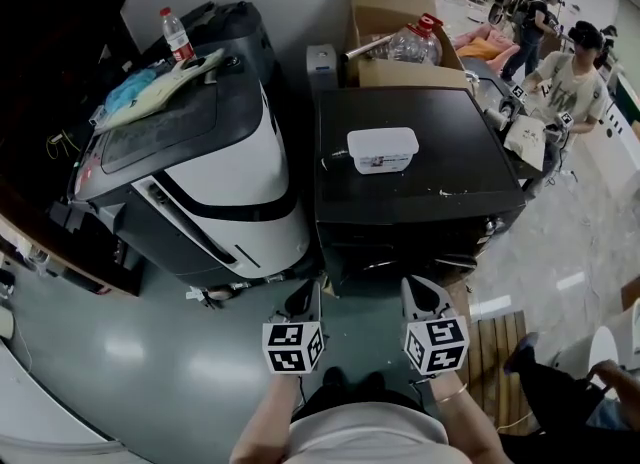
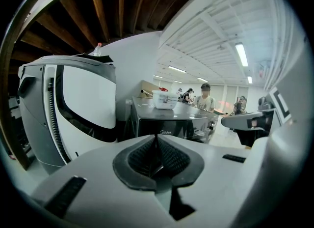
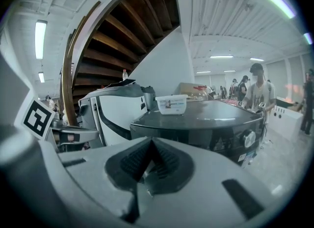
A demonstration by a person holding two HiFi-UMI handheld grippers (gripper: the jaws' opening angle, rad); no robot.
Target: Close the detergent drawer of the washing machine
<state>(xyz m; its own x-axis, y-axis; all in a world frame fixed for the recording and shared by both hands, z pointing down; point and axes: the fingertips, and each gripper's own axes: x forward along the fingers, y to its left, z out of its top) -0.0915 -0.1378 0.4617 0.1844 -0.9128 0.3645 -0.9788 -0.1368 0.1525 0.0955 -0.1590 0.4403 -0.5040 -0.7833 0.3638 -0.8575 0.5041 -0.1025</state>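
The black front-loading washing machine (image 1: 400,167) stands in the middle of the head view, its front panel facing me. Its dial (image 3: 250,137) shows in the right gripper view; I cannot make out the detergent drawer. My left gripper (image 1: 302,299) and right gripper (image 1: 421,294) hang side by side a little in front of the machine's lower front, touching nothing. Both are shut and empty: the left gripper (image 2: 157,139) has its pads together, and so does the right gripper (image 3: 151,142). Both point at the machine.
A white plastic box (image 1: 382,149) lies on the machine's top. A grey and white top-loading machine (image 1: 200,172) stands to the left with a cloth (image 1: 160,87) and a bottle (image 1: 177,34) on it. Cardboard boxes (image 1: 400,27) sit behind. People (image 1: 570,77) stand at the right. A wooden pallet (image 1: 495,352) lies by my right side.
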